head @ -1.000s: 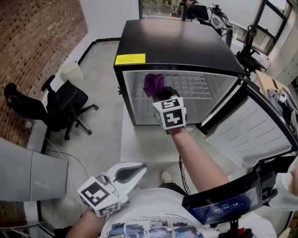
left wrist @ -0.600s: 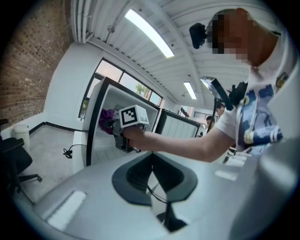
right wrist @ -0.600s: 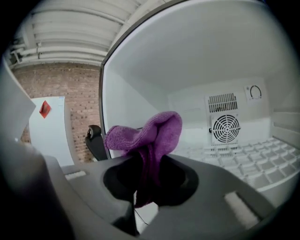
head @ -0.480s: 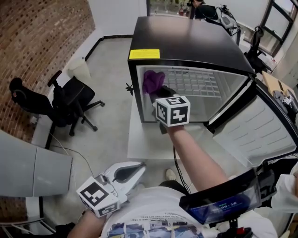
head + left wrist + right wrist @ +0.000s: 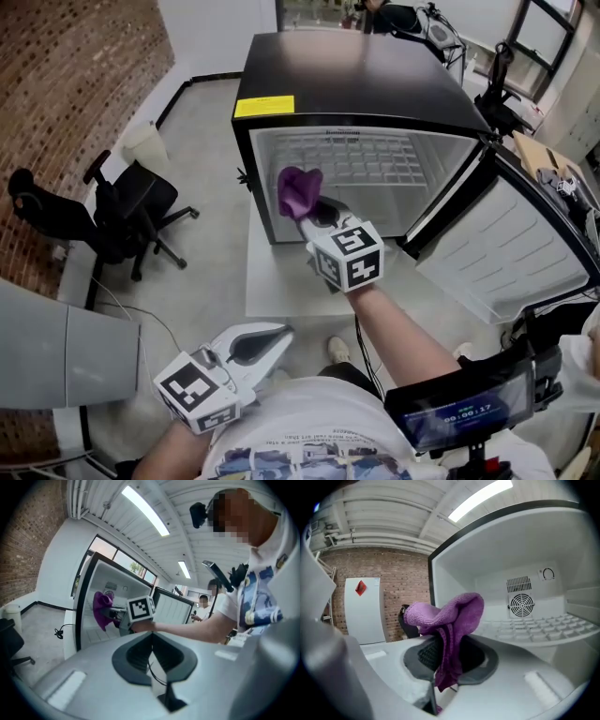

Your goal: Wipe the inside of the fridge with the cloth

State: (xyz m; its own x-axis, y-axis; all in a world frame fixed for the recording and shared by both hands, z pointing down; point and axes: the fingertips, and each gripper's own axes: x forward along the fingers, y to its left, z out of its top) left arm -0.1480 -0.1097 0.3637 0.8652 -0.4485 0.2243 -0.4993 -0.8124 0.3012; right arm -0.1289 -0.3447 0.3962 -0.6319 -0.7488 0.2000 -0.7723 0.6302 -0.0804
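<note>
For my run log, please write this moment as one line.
right claw: shut on cloth at fridge opening | left claw: shut, empty | door: open

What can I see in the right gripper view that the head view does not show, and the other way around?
Only the right gripper view shows the round fan grille on the back wall of the fridge, and the right gripper with its jaws shut on the cloth. Only the head view shows the left gripper, the yellow label on the fridge top and the black office chair. Both show the purple cloth and the wire shelf.
</note>
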